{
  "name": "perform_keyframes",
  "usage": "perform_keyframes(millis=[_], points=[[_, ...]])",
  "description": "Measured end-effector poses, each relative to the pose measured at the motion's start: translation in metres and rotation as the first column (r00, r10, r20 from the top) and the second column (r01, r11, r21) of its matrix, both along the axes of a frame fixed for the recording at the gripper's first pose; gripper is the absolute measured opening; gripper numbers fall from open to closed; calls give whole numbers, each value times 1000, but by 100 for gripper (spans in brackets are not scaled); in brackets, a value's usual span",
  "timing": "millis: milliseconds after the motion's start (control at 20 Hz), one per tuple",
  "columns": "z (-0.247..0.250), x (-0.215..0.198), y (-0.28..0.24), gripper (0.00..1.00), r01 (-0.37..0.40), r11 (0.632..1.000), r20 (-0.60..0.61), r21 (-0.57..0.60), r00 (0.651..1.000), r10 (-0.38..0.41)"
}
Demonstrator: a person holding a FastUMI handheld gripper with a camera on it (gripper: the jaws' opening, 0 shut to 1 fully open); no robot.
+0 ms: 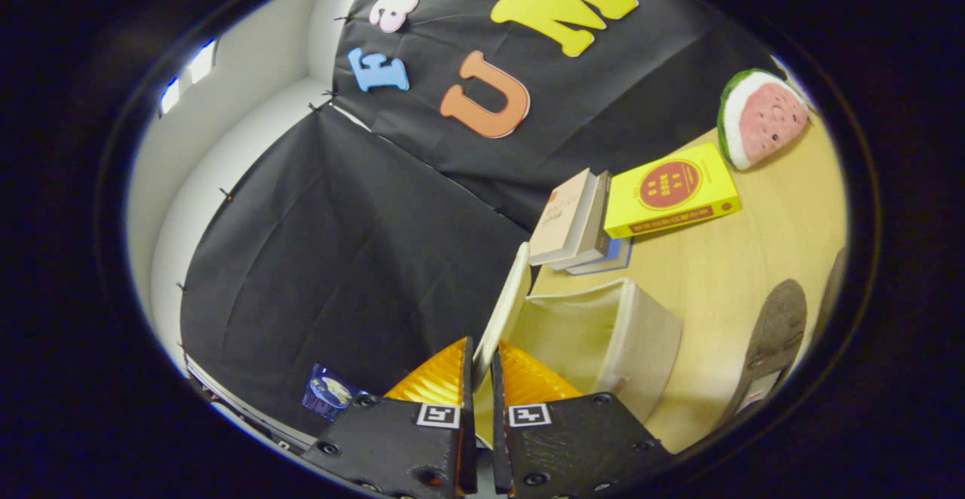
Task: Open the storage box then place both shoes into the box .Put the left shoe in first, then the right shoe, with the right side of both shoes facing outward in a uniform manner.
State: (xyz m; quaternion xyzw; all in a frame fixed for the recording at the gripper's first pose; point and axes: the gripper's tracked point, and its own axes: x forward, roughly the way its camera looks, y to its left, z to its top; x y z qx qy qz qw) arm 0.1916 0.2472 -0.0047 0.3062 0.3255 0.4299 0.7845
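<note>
From where I stand, the opening step looks to be in hand: the hand-held gripper (483,367) has its fingers drawn narrow and pinched on the edge of the lid (503,310), which stands swung up nearly on end. The storage box (603,341), a pale cream tub, sits on the tabletop (724,273) just ahead of the fingers, its mouth uncovered. Next, I judge, the lid must be let go so that it stays back, then the left shoe fetched. A dark shoe (776,333) lies near the box, sole showing; which shoe it is I cannot tell.
</note>
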Motion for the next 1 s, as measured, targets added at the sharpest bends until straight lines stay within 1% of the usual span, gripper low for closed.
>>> perform_keyframes(millis=[200,450,600,750,800,850,900,950,1000], points=[[32,-7,40,9,-3,1000,29,-12,1000,3],[56,-13,92,9,-5,1000,47,-20,999,6],[62,-15,133,12,-17,999,45,-30,999,19],[62,-19,175,12,-25,998,50,-52,998,28],[60,-21,191,14,-33,998,49,-59,998,36],[55,-22,205,14,-36,996,57,-78,998,40],[52,-21,218,18,-41,995,63,-95,997,47],[47,-21,231,18,-42,992,61,-118,997,50],[45,-25,243,26,-59,989,67,-138,995,68]])
